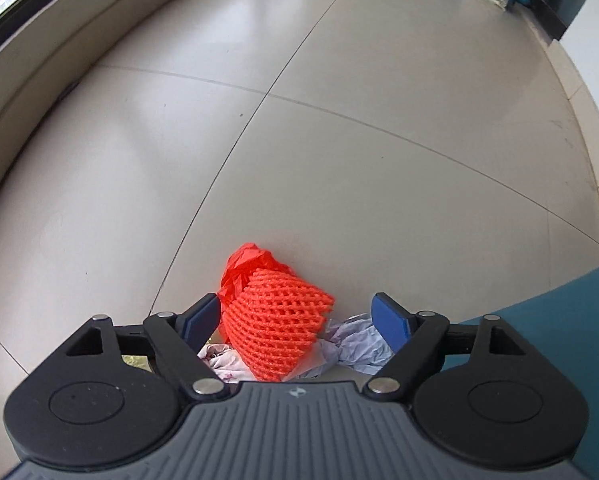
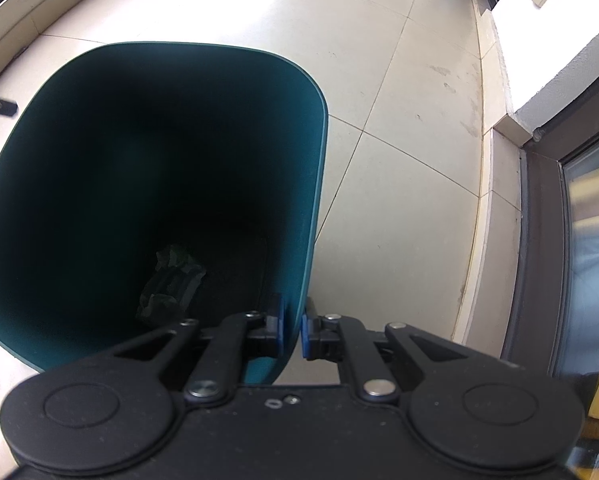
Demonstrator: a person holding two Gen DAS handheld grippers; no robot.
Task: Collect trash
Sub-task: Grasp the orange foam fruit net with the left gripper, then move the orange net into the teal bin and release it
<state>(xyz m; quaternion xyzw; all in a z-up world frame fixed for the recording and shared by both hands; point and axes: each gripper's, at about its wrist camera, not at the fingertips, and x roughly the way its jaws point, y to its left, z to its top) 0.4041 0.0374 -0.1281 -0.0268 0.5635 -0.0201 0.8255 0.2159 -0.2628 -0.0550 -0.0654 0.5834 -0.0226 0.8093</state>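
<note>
- Left gripper (image 1: 297, 314) is gaping wide, holding nothing; orange foam net (image 1: 277, 326) is lying between its fingers, crumpled paper (image 1: 355, 344) beside.
- Right gripper (image 2: 292, 330) is pinching the teal bin (image 2: 317, 160) wall; a slipping pinch risks tipping it.
- Closing on the springy net risks squeezing it out.

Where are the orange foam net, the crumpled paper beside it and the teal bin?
orange foam net (image 1: 277, 330): left wrist view, middle of its mesh.
crumpled paper (image 1: 355, 344): left wrist view, pale folds right of the net.
teal bin (image 2: 313, 184): right wrist view, right side wall near the rim.
</note>
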